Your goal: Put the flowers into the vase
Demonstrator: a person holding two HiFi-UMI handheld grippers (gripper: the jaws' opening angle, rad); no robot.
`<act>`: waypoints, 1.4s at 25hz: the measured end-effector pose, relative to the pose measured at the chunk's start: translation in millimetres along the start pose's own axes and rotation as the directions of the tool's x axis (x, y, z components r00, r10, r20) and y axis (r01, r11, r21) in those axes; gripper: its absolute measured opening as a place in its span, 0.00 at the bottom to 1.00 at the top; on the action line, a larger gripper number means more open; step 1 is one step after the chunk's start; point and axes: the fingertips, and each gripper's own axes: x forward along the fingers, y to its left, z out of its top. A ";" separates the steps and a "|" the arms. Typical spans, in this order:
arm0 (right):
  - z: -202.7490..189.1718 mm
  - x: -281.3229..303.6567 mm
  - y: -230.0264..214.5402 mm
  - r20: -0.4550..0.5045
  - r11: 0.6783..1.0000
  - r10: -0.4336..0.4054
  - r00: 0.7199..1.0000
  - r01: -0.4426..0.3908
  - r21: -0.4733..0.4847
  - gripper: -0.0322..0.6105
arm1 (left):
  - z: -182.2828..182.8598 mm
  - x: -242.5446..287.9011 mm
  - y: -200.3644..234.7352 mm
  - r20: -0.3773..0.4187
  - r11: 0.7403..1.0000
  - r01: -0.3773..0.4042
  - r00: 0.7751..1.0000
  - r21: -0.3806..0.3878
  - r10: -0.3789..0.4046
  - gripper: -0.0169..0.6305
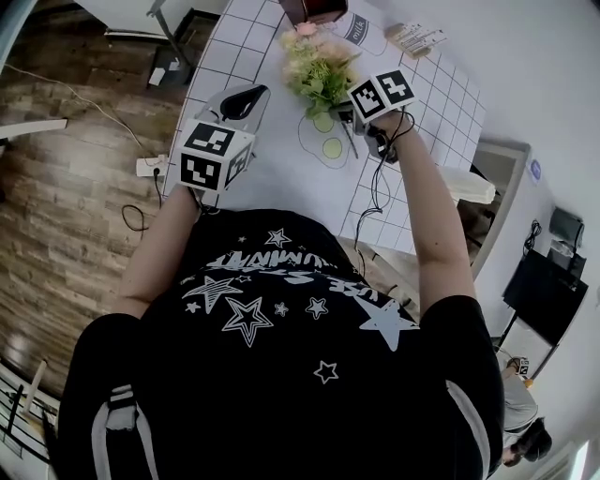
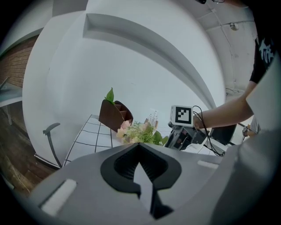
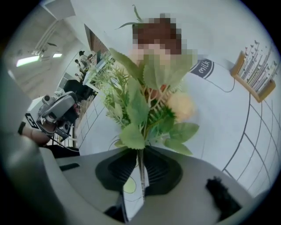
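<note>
Much bare table (image 1: pixel 274 167) beside flowers (image 1: pixel 317 71)

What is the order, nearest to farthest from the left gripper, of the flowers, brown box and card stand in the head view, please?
1. The flowers, just right of the left gripper.
2. The brown box, beyond the flowers.
3. The card stand, far right.

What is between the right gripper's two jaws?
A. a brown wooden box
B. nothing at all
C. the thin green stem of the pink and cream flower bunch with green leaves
C: in the right gripper view the thin green stem stands between the dark pads of the right gripper.
</note>
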 end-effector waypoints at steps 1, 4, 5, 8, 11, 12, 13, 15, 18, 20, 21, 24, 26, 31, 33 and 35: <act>-0.5 0.0 0.8 0.009 1.000 0.014 1.000 -0.015 0.014 0.14 | -0.1 -0.6 0.5 0.001 1.000 -0.002 1.000 -0.002 0.002 0.04; -1.3 -0.4 3.3 0.040 0.998 0.045 0.998 -0.047 0.039 0.14 | -0.6 -1.1 1.9 0.001 1.000 -0.006 1.000 -0.002 0.006 0.04; -0.6 -1.5 3.8 0.051 0.998 0.046 0.998 -0.048 0.037 0.13 | -0.1 -0.7 1.9 0.001 1.000 -0.008 1.000 0.001 0.008 0.04; 0.9 -5.6 5.5 0.084 0.999 0.035 0.996 -0.037 0.021 0.13 | 1.5 -1.4 -1.4 0.003 1.000 -0.013 1.000 0.012 0.013 0.04; -0.8 -9.4 9.2 0.119 0.999 0.031 0.992 -0.033 0.012 0.13 | 1.7 -4.2 -8.0 0.001 0.999 -0.019 1.000 0.027 0.019 0.04; -2.1 -11.0 10.6 0.129 0.999 0.034 0.991 -0.036 0.012 0.13 | 2.0 -5.5 -10.5 0.002 0.999 -0.021 1.000 0.031 0.021 0.04; -3.8 -12.7 12.4 0.139 0.999 0.039 0.990 -0.041 0.011 0.13 | 2.4 -7.2 -12.9 0.003 0.999 -0.024 1.000 0.035 0.024 0.04; -7.7 -15.8 17.0 0.155 0.999 0.053 0.987 -0.054 0.006 0.13 | 2.5 -11.4 -17.9 0.005 0.999 -0.031 1.000 0.041 0.031 0.04; -14.1 -21.4 24.1 0.179 0.998 0.064 0.982 -0.063 -0.013 0.12 | 1.0 -19.0 -26.7 0.005 0.998 -0.040 0.999 0.050 0.040 0.04; -17.3 -27.3 28.0 0.204 0.998 0.070 0.976 -0.067 -0.023 0.12 | 1.3 -24.3 -33.4 0.010 0.997 -0.049 0.999 0.060 0.048 0.04; -18.4 -30.8 29.8 0.221 0.997 0.073 0.972 -0.070 -0.024 0.12 | 2.1 -27.1 -36.9 0.015 0.997 -0.053 0.999 0.064 0.053 0.04; -22.0 -41.2 36.5 0.279 0.996 0.091 0.956 -0.088 -0.027 0.12 | 4.7 -36.2 -47.6 0.031 0.995 -0.065 0.998 0.076 0.062 0.04; -24.9 -48.1 42.0 0.316 0.994 0.108 0.943 -0.102 -0.033 0.12 | 6.0 -42.9 -53.6 0.040 0.993 -0.075 0.997 0.088 0.071 0.04; -31.4 -72.4 60.5 0.432 0.989 0.148 0.890 -0.134 -0.061 0.12 | 5.2 -61.4 -70.5 0.066 0.990 -0.104 0.993 0.100 0.097 0.04; -33.2 -85.0 70.6 0.481 0.986 0.165 0.861 -0.141 -0.086 0.12 | 5.2 -68.7 -78.6 0.075 0.987 -0.110 0.992 0.114 0.101 0.04; -36.1 -97.9 82.1 0.526 0.984 0.180 0.831 -0.144 -0.109 0.12 | 6.4 -76.2 -86.8 0.089 0.986 -0.115 0.991 0.124 0.105 0.04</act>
